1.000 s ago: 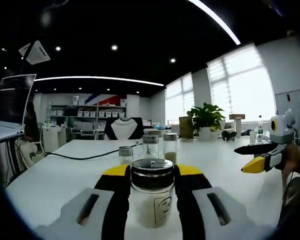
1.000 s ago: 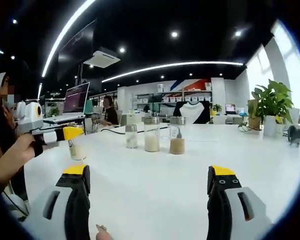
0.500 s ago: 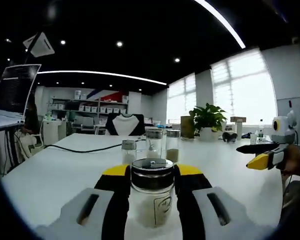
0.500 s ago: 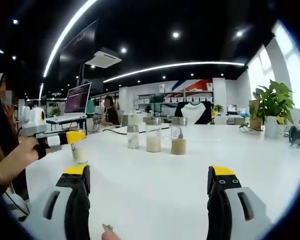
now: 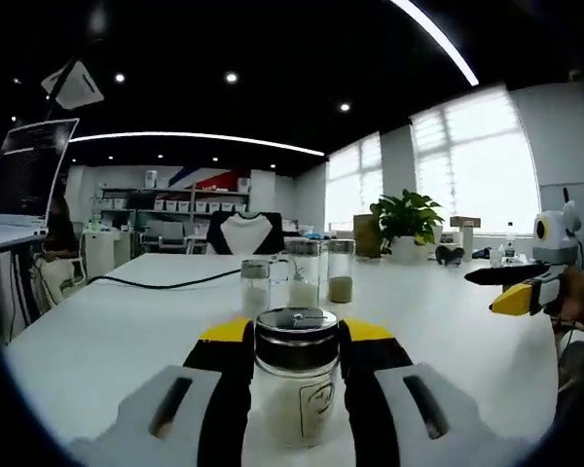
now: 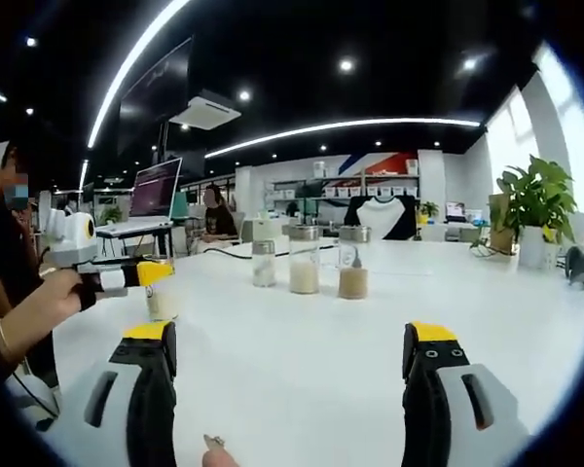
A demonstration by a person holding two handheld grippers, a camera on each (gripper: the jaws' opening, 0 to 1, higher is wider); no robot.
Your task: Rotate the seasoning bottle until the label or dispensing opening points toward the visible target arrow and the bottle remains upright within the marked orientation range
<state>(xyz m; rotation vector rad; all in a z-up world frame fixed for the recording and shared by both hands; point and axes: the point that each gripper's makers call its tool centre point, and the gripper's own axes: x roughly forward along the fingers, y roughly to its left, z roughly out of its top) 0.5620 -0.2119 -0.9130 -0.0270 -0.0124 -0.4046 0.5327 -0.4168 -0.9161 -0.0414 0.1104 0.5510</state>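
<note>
A glass seasoning bottle (image 5: 294, 394) with a dark metal lid and pale powder inside stands upright between the jaws of my left gripper (image 5: 294, 342), which is shut on it. A printed mark on the glass faces the camera. In the right gripper view the same bottle (image 6: 157, 302) hangs just above the white table (image 6: 302, 360) at the left, under the left gripper (image 6: 127, 277) held by a hand. My right gripper (image 6: 290, 342) is open with nothing between its jaws. From the left gripper view the right gripper (image 5: 518, 288) hovers at the right.
Three more shakers (image 6: 264, 264) (image 6: 304, 263) (image 6: 352, 265) stand in a row mid-table, also the row of shakers (image 5: 303, 276). A black cable (image 5: 165, 283) runs along the left. A potted plant (image 6: 533, 202), a laptop (image 6: 156, 189) and a seated person (image 6: 215, 215) lie beyond.
Both views have shifted a little with the hands. The left gripper still holds the bottle, now slightly nearer the row of shakers. The right gripper stays open.
</note>
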